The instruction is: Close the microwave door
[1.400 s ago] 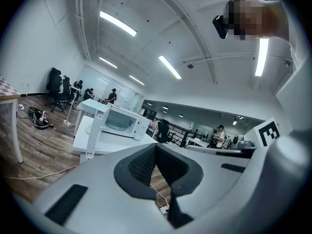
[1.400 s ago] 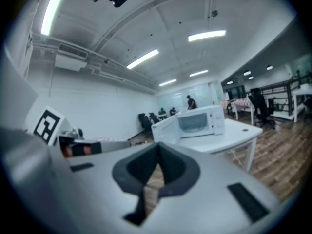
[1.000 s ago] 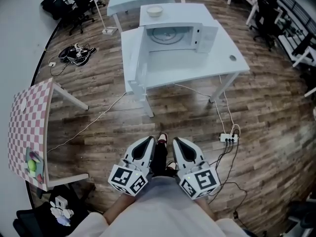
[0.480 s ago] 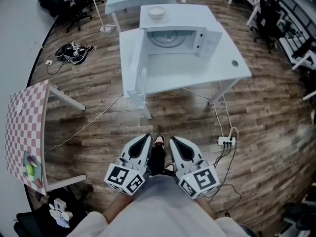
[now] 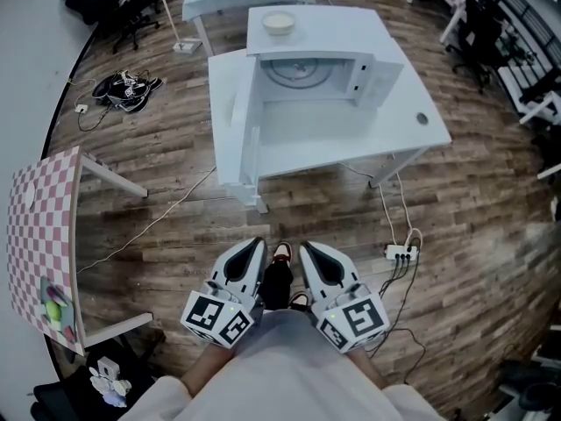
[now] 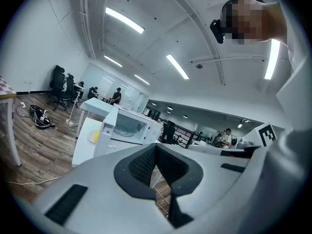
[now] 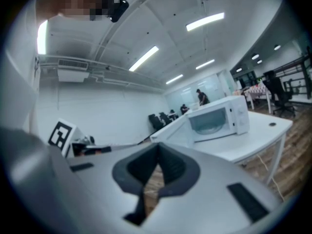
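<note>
Two grippers, left gripper and right gripper, hang side by side with jaws pressed together on nothing, well apart from the microwave, its door wide open on the white table.

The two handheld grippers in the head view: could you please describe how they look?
Both the left gripper and the right gripper are pale grey, wedge-shaped shells with dark insets on top. Each carries a white cube printed with black square markers at its rear. The jaws are lined in dark ribbed material. The person wears light-coloured sleeves.
</note>
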The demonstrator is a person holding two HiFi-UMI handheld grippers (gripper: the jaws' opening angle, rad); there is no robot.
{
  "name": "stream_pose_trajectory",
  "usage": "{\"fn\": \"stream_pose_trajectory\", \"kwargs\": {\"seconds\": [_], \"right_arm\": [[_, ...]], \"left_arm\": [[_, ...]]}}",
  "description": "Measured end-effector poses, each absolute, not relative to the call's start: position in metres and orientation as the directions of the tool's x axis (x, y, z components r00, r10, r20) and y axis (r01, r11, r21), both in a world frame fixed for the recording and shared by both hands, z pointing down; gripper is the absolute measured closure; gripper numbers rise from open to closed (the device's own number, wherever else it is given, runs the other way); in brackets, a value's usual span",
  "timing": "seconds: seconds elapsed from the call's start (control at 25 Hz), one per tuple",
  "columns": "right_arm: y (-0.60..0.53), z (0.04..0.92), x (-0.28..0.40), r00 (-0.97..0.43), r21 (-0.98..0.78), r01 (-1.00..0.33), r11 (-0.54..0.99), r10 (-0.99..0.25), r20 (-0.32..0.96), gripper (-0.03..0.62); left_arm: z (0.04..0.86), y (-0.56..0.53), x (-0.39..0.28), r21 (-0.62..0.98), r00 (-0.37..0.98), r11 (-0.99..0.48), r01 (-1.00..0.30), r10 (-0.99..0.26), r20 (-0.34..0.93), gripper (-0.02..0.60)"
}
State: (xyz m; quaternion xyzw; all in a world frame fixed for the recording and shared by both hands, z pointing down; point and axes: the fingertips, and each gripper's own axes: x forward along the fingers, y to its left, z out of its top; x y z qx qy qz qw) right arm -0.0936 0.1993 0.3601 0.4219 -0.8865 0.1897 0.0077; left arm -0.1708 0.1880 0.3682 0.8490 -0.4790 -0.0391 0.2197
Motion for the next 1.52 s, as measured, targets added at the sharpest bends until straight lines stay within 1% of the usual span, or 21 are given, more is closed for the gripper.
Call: {"fn": "stream_pose_trajectory", "kwargs": {"seconds": [0.44,0.92,1.12,1.36,1.52], "right_arm": [[0.148,0.351,-0.108,-0.643,-0.295,-0.757,0.583,-0.743,0.184,0.577],[0.104,0.334,-0.142,-0.656,-0.212,-0.753,0.623,-0.736,0.169,0.577],[0.09,0.335,-0.151,-0.646,-0.208,-0.762,0.614,-0.745,0.167,0.577],[0.081,0.341,-0.158,-0.639,-0.204,-0.768,0.607,-0.748,0.179,0.577],[0.076,0.342,-0.159,-0.633,-0.21,-0.772,0.6,-0.752,0.182,0.577]], "left_arm": [[0.355,0.134,-0.181,0.417,0.563,-0.473,-0.776,-0.818,0.12,0.565],[0.337,0.09,-0.214,0.412,0.572,-0.498,-0.763,-0.817,0.071,0.565],[0.331,0.077,-0.236,0.404,0.562,-0.498,-0.767,-0.825,0.051,0.565],[0.348,0.064,-0.263,0.411,0.527,-0.454,-0.791,-0.846,0.08,0.565],[0.357,0.059,-0.267,0.415,0.525,-0.443,-0.794,-0.845,0.102,0.565]]}}
